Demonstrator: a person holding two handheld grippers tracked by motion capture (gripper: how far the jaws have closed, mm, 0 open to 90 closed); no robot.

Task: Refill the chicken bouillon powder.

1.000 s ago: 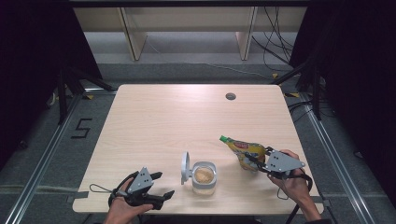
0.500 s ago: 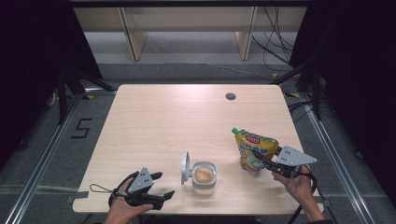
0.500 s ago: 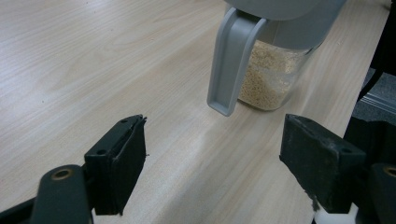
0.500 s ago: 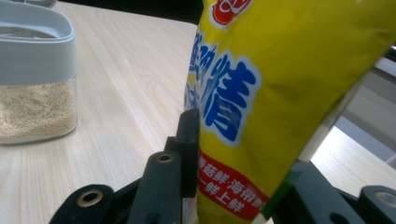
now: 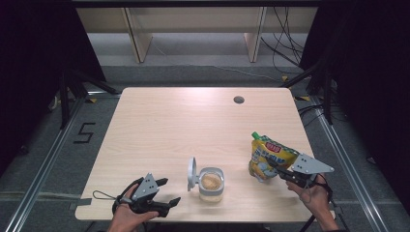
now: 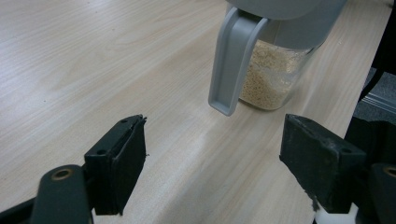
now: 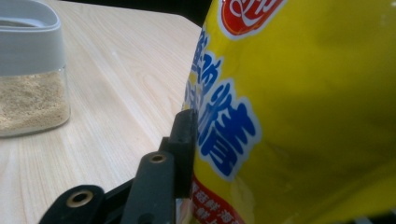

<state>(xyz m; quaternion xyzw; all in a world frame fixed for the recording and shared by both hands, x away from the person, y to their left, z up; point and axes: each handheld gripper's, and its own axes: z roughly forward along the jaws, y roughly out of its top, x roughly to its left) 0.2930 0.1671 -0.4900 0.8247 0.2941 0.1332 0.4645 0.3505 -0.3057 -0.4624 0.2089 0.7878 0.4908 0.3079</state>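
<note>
Pouch (image 5: 270,155) is standing upright now; right gripper (image 5: 271,166) is loosening but touching it, left gripper (image 5: 167,193) gaping empty.

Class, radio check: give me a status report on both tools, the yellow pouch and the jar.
Left tool open, resting on table. Right tool at yellow pouch, jaws just been opening, pouch between them, standing. Open jar of granules between the tools, nothing blocking.

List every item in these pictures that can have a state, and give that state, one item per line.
Jar: upright, lid open, partly filled with granules.
Lid: flipped up at the jar's side.
Yellow pouch: upright, green cap on.
Left gripper: open, nothing held.
Right gripper: jaws just opening, pouch between them.
</note>
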